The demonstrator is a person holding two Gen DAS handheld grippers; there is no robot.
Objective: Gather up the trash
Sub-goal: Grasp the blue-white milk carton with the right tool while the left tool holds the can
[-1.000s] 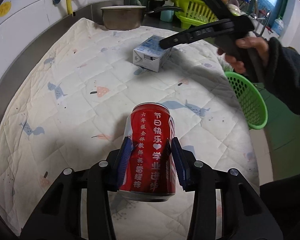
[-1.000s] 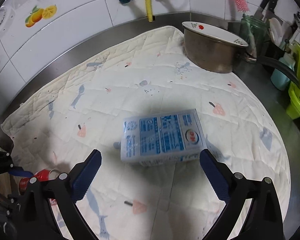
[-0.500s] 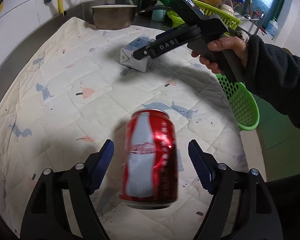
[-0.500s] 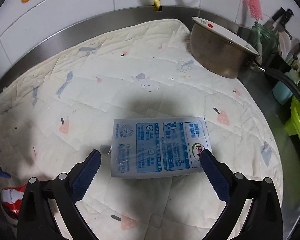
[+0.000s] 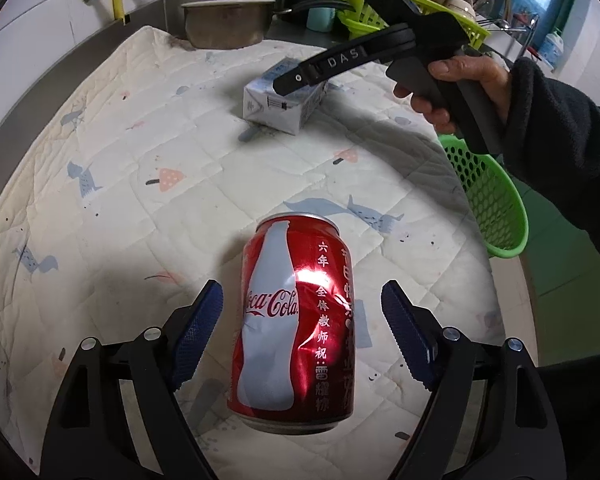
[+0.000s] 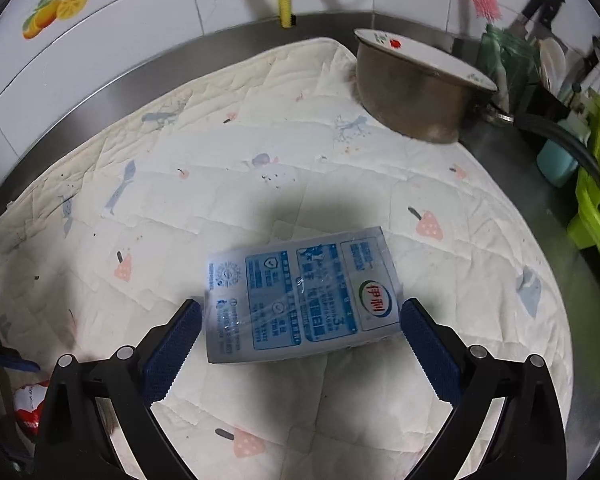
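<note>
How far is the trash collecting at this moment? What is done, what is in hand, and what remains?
Done: nothing looks collected yet. The red can and the milk carton both rest on the quilted mat.
In hand: nothing. The left claw is open around the can; the right claw is open at the carton's two ends.
Left: gripping both and putting them away, perhaps into the green basket.

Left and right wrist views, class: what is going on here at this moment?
A person with two handheld grippers is collecting trash on a quilted cloth. The left gripper is open around an upright, dented red Coca-Cola can, not touching it. The right gripper is open, straddling a blue-and-white milk carton lying flat, not yet gripped. A green mesh basket waits nearby.
</note>
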